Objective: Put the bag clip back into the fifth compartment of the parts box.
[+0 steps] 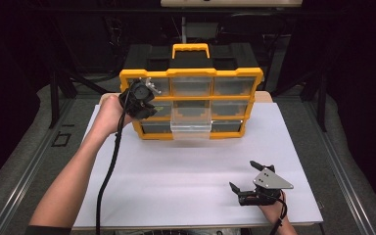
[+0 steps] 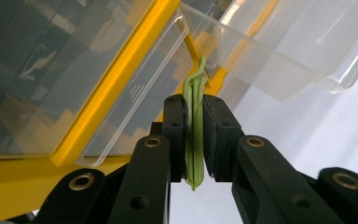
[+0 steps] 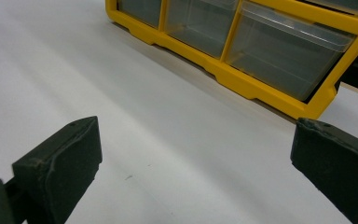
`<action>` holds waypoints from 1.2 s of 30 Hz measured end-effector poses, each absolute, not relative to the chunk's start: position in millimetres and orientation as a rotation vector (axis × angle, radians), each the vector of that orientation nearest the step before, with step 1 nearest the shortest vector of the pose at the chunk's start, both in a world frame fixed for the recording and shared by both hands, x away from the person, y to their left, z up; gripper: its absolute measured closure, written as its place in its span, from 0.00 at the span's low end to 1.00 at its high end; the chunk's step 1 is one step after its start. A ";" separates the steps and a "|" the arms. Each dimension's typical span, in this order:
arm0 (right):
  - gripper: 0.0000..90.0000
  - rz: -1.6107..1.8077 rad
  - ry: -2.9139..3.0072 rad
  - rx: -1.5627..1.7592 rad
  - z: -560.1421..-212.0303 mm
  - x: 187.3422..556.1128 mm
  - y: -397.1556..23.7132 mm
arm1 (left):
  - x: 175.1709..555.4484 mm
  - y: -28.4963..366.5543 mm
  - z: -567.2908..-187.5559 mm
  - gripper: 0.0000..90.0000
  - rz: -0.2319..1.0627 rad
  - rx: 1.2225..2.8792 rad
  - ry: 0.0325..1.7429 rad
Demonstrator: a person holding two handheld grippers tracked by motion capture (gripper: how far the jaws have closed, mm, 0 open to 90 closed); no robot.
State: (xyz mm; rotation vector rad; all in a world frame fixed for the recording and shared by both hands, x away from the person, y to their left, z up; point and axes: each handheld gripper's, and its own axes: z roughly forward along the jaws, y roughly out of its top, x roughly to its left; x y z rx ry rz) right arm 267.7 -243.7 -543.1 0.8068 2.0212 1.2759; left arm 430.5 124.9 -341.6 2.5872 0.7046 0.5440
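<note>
Left hand-held gripper (image 2: 193, 140) | clamps green strip (image 2: 195, 116), possibly a leaf | long axis points toward yellow organizer (image 2: 121, 79)

Rectangular tabletop under flat white sheet (image 1: 176, 181); bare wooden edge visible at far corners, behind sheet. Yellow plastic organiser cabinet with clear drawers and yellow carry handle (image 1: 191, 73) stands upright on sheet's far half, front facing person. One clear plastic drawer (image 1: 191, 128) juts out from its middle column, low down. Near half of sheet bare white.
</note>
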 end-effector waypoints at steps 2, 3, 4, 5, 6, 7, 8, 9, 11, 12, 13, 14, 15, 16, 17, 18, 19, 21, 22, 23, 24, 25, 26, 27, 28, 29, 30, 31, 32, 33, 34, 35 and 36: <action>0.02 1.278 2.020 0.810 -543.0 267.3 -243.5 | 430.9 123.6 -340.2 0.89 0.547 2.587 0.699; 0.02 1.278 2.021 0.811 -542.9 267.0 -243.4 | 430.7 122.9 -339.3 0.89 0.545 2.586 0.699; 0.02 1.278 2.021 0.811 -542.9 267.0 -243.4 | 430.7 122.1 -338.3 0.89 0.544 2.587 0.695; 0.02 1.279 2.021 0.810 -543.0 267.2 -243.5 | 430.7 121.2 -337.4 0.89 0.548 2.585 0.690; 0.02 1.279 2.021 0.810 -543.0 267.2 -243.5 | 430.6 120.3 -336.4 0.89 0.545 2.587 0.688; 0.02 1.279 2.021 0.810 -543.0 267.2 -243.7 | 430.5 118.3 -334.7 0.89 0.548 2.586 0.681; 0.02 1.279 2.021 0.810 -543.0 267.2 -243.7 | 430.5 118.3 -334.7 0.89 0.548 2.586 0.681; 0.02 1.279 2.021 0.810 -543.0 267.2 -243.7 | 430.3 116.1 -333.1 0.89 0.552 2.587 0.672; 0.02 1.279 2.021 0.810 -543.0 267.2 -243.6 | 430.0 114.5 -332.6 0.89 0.553 2.585 0.670; 0.02 1.276 2.022 0.811 -543.0 267.2 -243.6 | 430.0 113.5 -332.0 0.89 0.554 2.588 0.666; 0.02 1.276 2.021 0.811 -543.0 267.2 -243.6 | 430.0 112.2 -331.3 0.89 0.555 2.589 0.661; 0.02 1.276 2.022 0.808 -542.9 267.2 -243.7 | 429.8 110.9 -330.8 0.89 0.558 2.587 0.658; 0.02 1.277 2.021 0.807 -543.1 267.4 -243.8 | 429.6 109.8 -329.9 0.89 0.557 2.590 0.652; 0.02 1.277 2.021 0.807 -543.1 267.4 -243.8 | 429.4 108.5 -329.4 0.89 0.558 2.588 0.648; 0.02 1.276 2.023 0.811 -543.0 267.2 -243.7 | 429.2 107.3 -328.7 0.89 0.558 2.590 0.646; 0.02 1.277 2.021 0.811 -543.1 267.2 -243.7 | 429.0 106.1 -328.4 0.89 0.559 2.587 0.643; 0.02 1.275 2.021 0.807 -543.0 267.4 -243.7 | 428.8 103.6 -327.3 0.89 0.561 2.592 0.634; 0.02 1.275 2.023 0.808 -543.1 267.4 -243.6 | 428.7 102.3 -327.1 0.89 0.560 2.590 0.633; 0.02 1.275 2.023 0.808 -543.1 267.4 -243.6 | 428.8 101.2 -326.4 0.89 0.560 2.593 0.626; 0.02 1.274 2.023 0.809 -543.0 267.2 -243.7 | 428.8 98.6 -325.6 0.89 0.560 2.594 0.620; 0.02 1.274 2.023 0.809 -543.0 267.2 -243.7 | 428.8 98.6 -325.6 0.89 0.560 2.594 0.620; 0.02 1.275 2.021 0.808 -543.0 267.3 -243.7 | 428.5 96.1 -324.6 0.89 0.566 2.590 0.613; 0.02 1.275 2.021 0.808 -543.0 267.3 -243.7 | 428.5 96.1 -324.6 0.89 0.566 2.590 0.613; 0.02 1.275 2.022 0.809 -543.0 267.2 -243.7 | 428.0 93.7 -323.7 0.89 0.564 2.595 0.604; 0.02 1.275 2.022 0.809 -543.0 267.2 -243.7 | 428.0 93.7 -323.7 0.89 0.564 2.595 0.604; 0.02 1.274 2.024 0.809 -542.9 267.1 -243.7 | 427.8 92.5 -323.8 0.89 0.564 2.592 0.602; 0.02 1.277 2.022 0.808 -542.9 267.1 -243.6 | 427.9 91.4 -323.4 0.89 0.563 2.596 0.596; 0.02 1.277 2.022 0.808 -542.9 267.1 -243.6 | 427.9 90.3 -323.2 0.89 0.563 2.596 0.594; 0.02 1.276 2.023 0.809 -543.0 267.2 -243.7 | 428.0 89.3 -323.0 0.89 0.564 2.597 0.590; 0.02 1.275 2.025 0.810 -543.0 267.3 -243.7 | 427.8 88.1 -322.8 0.89 0.562 2.594 0.591; 0.02 1.275 2.025 0.810 -543.0 267.3 -243.8 | 427.7 87.0 -322.3 0.89 0.561 2.596 0.586; 0.02 1.275 2.024 0.811 -543.0 267.2 -243.8 | 427.6 84.3 -322.3 0.89 0.562 2.595 0.578; 0.02 1.275 2.024 0.811 -543.0 267.2 -243.8 | 427.6 84.3 -322.3 0.89 0.562 2.595 0.578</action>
